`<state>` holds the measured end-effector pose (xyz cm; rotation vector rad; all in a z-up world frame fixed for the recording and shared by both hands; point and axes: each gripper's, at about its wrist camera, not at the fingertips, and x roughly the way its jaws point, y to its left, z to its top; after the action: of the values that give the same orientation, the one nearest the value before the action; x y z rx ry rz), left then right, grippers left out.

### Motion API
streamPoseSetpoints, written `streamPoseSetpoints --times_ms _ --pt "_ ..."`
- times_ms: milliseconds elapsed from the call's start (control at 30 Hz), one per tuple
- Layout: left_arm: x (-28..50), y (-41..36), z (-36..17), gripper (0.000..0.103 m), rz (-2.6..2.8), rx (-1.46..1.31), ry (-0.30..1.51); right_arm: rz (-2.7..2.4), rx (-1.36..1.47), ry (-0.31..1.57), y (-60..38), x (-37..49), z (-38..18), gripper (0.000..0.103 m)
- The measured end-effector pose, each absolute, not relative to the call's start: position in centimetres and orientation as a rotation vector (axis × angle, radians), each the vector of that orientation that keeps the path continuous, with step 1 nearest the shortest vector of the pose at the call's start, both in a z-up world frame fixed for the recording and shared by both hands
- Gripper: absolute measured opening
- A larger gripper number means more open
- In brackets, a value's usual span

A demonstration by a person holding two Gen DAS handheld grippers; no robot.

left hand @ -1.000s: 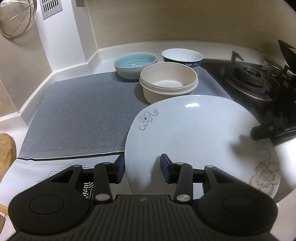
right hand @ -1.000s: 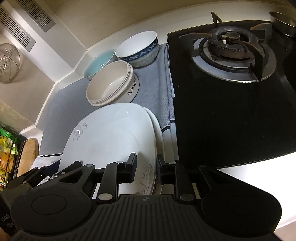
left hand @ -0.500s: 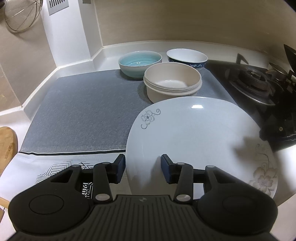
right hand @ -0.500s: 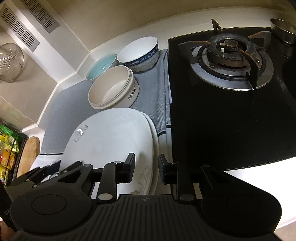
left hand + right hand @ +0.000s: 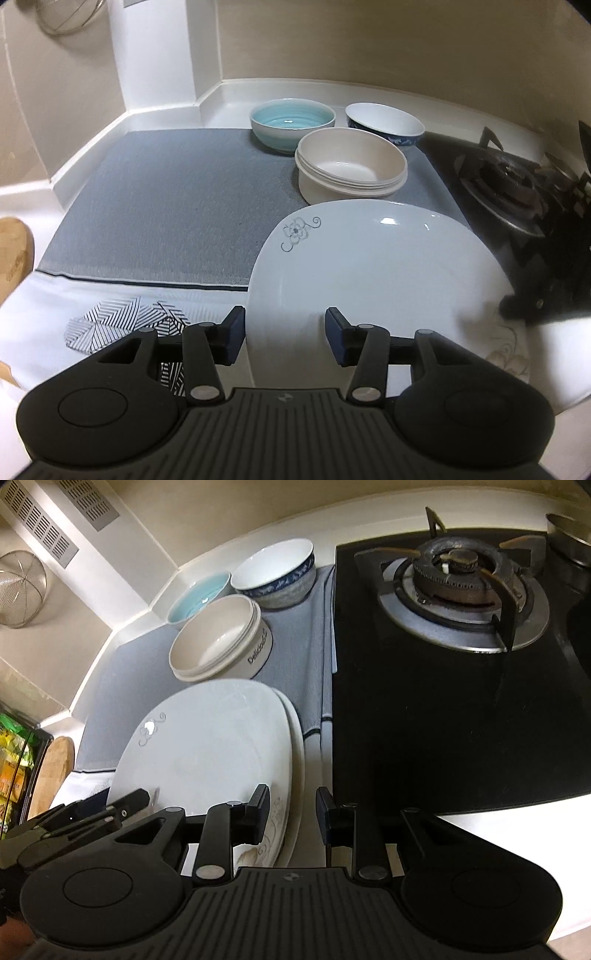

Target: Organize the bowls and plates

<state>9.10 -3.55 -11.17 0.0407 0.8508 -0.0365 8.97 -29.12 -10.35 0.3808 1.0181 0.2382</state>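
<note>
A white plate [image 5: 369, 273] with a small flower print lies on top of a second white plate [image 5: 295, 738] at the front of the counter. My left gripper [image 5: 284, 332] is open, its fingers straddling the top plate's near left edge. My right gripper [image 5: 291, 814] is open over the plates' right edge. Behind the plates stand stacked cream bowls [image 5: 351, 170], a light blue bowl [image 5: 291, 123] and a blue-patterned white bowl [image 5: 384, 122]. The same bowls show in the right wrist view: cream [image 5: 219, 640], light blue [image 5: 197, 600], blue-patterned [image 5: 275, 574].
A grey mat [image 5: 159, 206] covers the counter left of the bowls. A black gas hob [image 5: 461, 679] with a burner [image 5: 458, 576] lies to the right. A wooden board [image 5: 13, 251] sits at the far left. A wire strainer [image 5: 20, 589] hangs on the wall.
Both grippers have drawn back and risen slightly from the plates. The plates and bowls have not moved.
</note>
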Motion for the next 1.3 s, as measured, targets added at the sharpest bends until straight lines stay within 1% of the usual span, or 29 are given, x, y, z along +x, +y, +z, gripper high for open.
streamPoseSetpoints --times_ms 333,400,767,933,1100,1300 --pt "10.1 -1.0 -11.6 0.052 -0.030 -0.115 0.939 0.279 0.390 1.074 -28.4 9.3 -11.5 0.030" --pt "10.4 -0.5 -11.8 0.052 -0.061 -0.147 0.956 0.285 0.386 1.082 -28.1 9.4 -11.6 0.031" --pt "11.9 2.1 -12.1 0.039 -0.240 -0.191 1.015 0.214 0.399 1.089 -27.3 9.4 -11.7 0.031" --pt "12.5 3.0 -11.8 0.038 -0.305 -0.135 1.027 0.162 0.403 1.091 -26.6 9.2 -11.5 0.031" --pt "13.5 6.3 -11.9 0.038 -0.299 -0.151 1.042 0.123 0.373 1.093 -23.6 8.9 -11.0 0.031" --pt "15.5 12.6 -11.8 0.037 -0.229 -0.185 1.027 0.142 0.335 1.131 -17.2 10.6 -10.6 0.032"
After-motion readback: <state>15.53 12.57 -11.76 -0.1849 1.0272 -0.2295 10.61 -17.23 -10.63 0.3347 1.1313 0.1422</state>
